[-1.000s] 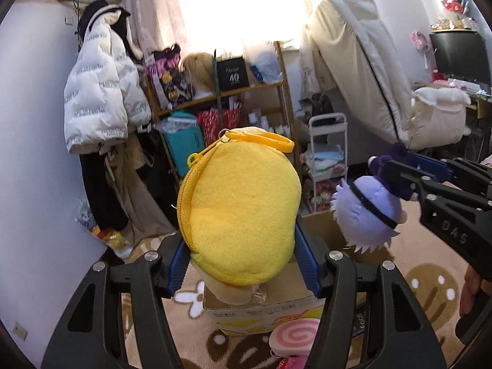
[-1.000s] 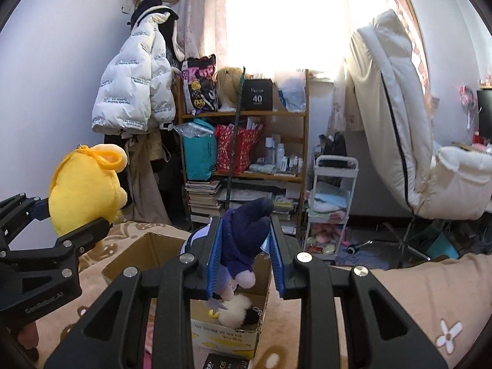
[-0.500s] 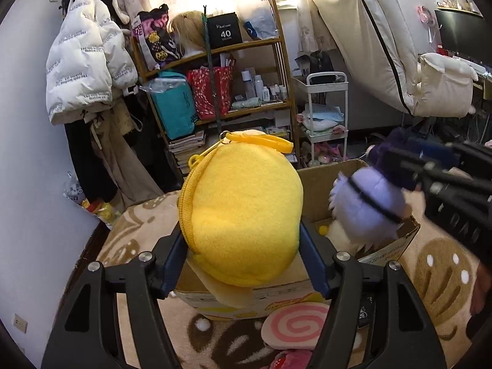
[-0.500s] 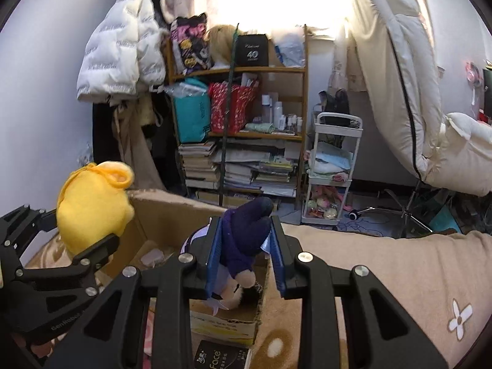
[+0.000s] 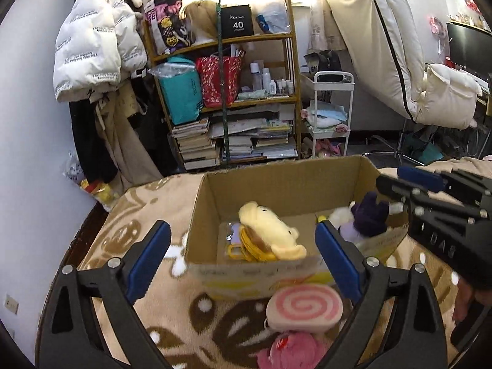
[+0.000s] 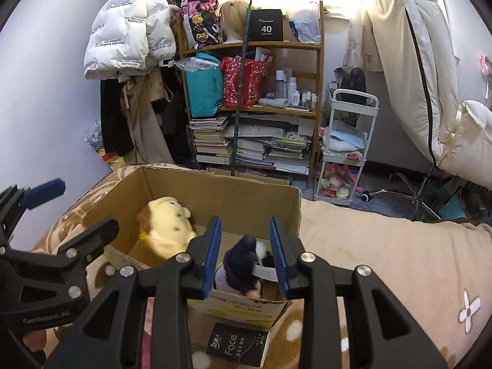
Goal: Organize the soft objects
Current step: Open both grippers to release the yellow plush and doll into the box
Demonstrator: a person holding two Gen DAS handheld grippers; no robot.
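Left wrist view: both claws hang spread over an open cardboard box (image 5: 286, 184) of soft toys on a patterned blanket (image 5: 129, 240).

The left claw (image 5: 243, 258) is wide apart and holds nothing; between its blue pads lies the yellow plush (image 5: 270, 230), resting inside the box on the left part of its floor. At the box's right end sits the purple plush (image 5: 366, 218), with the right claw (image 5: 396, 184) reaching in from the right above it. From the right wrist view the right claw (image 6: 246, 255) is parted, its pads either side of the purple plush (image 6: 243, 261) but apart from it. Just outside the near wall lie a pink swirl plush (image 5: 303, 306) and a black tissue pack (image 6: 236, 343).
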